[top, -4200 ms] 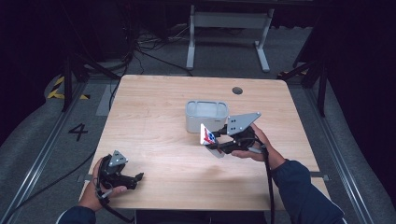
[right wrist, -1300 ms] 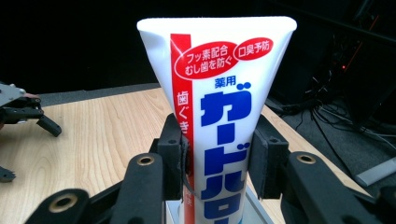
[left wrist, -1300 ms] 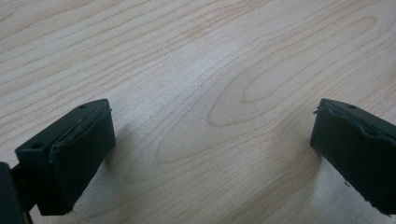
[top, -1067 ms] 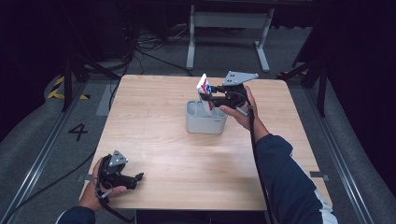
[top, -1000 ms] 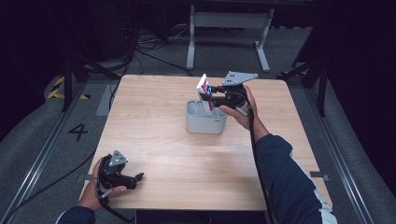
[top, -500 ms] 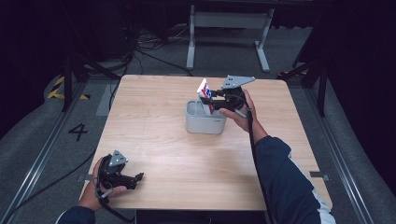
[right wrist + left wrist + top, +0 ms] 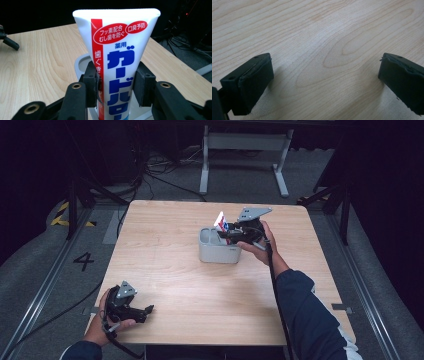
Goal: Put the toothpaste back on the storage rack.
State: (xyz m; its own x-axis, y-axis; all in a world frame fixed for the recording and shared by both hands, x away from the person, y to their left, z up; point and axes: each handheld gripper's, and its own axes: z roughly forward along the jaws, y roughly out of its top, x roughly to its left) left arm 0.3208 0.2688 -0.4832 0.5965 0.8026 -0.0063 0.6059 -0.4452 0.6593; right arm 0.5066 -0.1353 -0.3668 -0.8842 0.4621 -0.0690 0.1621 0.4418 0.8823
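right gripper [image 7: 115,82] was clamped on a white plastic toothpaste tube with a red side stripe and blue lettering [image 7: 117,57], one black pad on each flat edge of the tube's lower body. tube stood upright between the pads, long axis vertical, crimped flat end up; its lower end ran out of the right gripper view, so cap depth could not be read. directly beneath and behind the tube sat a grey rounded plastic holder with open compartments [image 7: 219,251], and in the high view the tube [image 7: 222,221] rose over the holder's right rear part, right gripper [image 7: 231,234] at its rim. judgement: the tube was being stood in the holder, so the coming move turned on a straight downward line into the compartment below; which compartment could not be told. left gripper [image 7: 145,311] lay at the near left edge of the pale wooden table [image 7: 165,235], jaws wide apart with bare wood between them, well apart from the holder; the right hand was much the nearer.
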